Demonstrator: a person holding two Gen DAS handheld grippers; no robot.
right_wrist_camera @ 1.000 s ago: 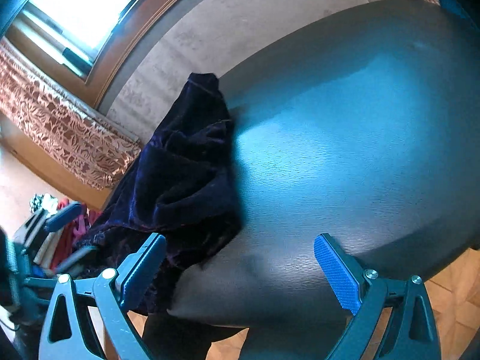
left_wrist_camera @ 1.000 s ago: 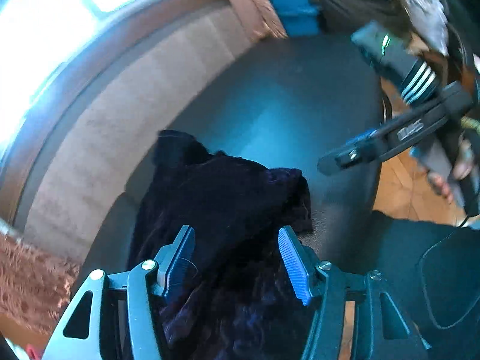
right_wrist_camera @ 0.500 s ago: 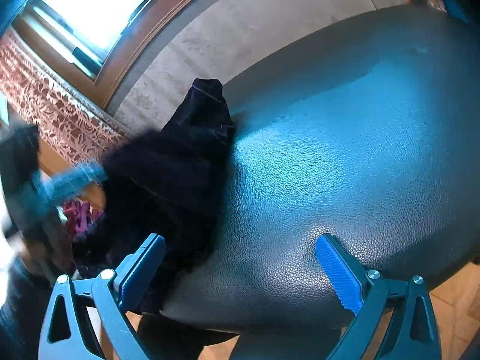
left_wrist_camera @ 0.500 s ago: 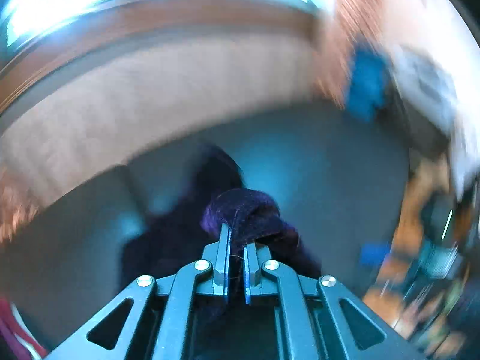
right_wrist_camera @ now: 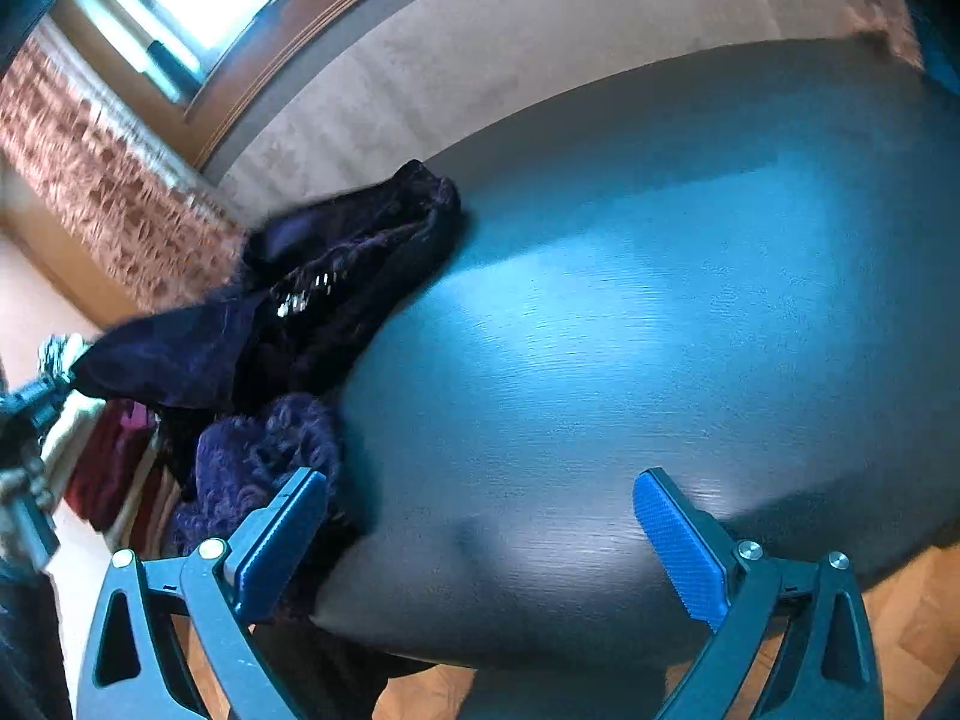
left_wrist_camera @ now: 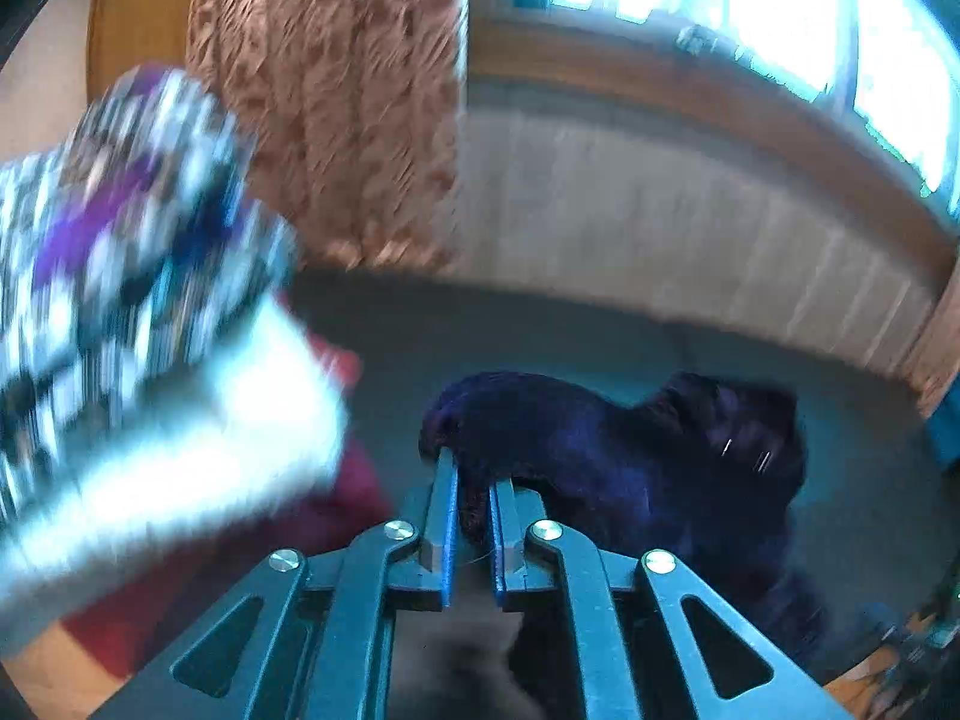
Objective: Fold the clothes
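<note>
Dark velvet garment [left_wrist_camera: 630, 456] pinched in closed left gripper [left_wrist_camera: 471, 480]; right gripper [right_wrist_camera: 480, 516] wide apart, empty.

Left gripper [left_wrist_camera: 471, 480] jaws clamped on dark velvet garment [left_wrist_camera: 630, 456]; blurred patterned cloth [left_wrist_camera: 120, 276] at left.

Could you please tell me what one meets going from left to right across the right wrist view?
Patterned curtain → dark velvet garment at the table's left edge → bare dark tabletop, with the open right hand-held gripper low in the foreground.
</note>
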